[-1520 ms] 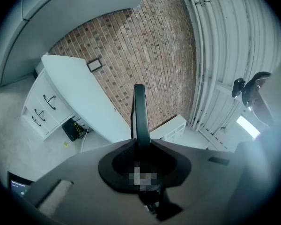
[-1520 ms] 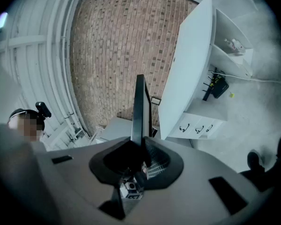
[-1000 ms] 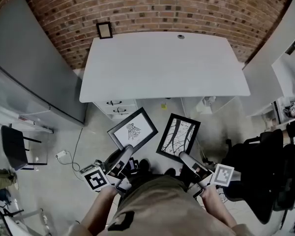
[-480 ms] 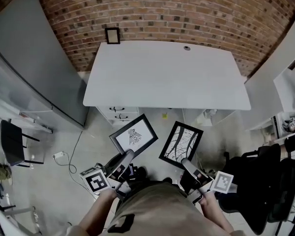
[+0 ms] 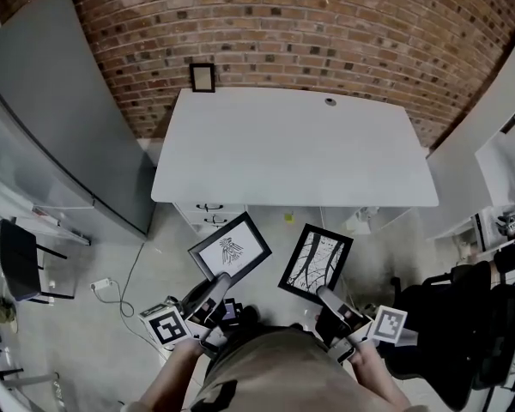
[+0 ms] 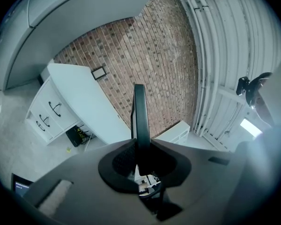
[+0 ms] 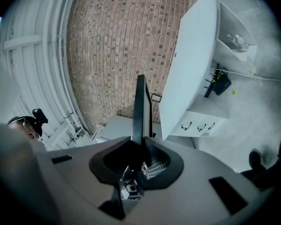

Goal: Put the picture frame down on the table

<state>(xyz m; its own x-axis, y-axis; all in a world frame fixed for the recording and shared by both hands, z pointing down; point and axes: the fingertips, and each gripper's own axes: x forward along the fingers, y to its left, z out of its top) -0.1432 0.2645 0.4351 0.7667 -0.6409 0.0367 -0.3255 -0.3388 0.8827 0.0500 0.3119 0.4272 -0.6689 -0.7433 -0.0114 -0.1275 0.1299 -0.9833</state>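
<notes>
I hold two black picture frames level above the floor, in front of the white table (image 5: pixel 296 148). My left gripper (image 5: pixel 222 280) is shut on the lower edge of the frame with a small insect drawing (image 5: pixel 230 247). My right gripper (image 5: pixel 320 293) is shut on the frame with black branching lines (image 5: pixel 316 262). In the left gripper view the held frame (image 6: pixel 139 114) stands edge-on between the jaws of the left gripper (image 6: pixel 140 146), with the table (image 6: pixel 79 102) ahead. In the right gripper view the other frame (image 7: pixel 140 109) rises edge-on from the right gripper (image 7: pixel 139 146), the table (image 7: pixel 187 74) beside it.
A small dark frame (image 5: pixel 202 77) leans on the brick wall at the table's back left corner. White drawers (image 5: pixel 208 206) sit under the table. A grey panel (image 5: pixel 60 110) stands left, a black office chair (image 5: pixel 472 316) right, a cable (image 5: pixel 112 273) on the floor.
The table has come nearer and lower in the head view. Both grippers and their frames have moved toward it together, each grip unchanged.
</notes>
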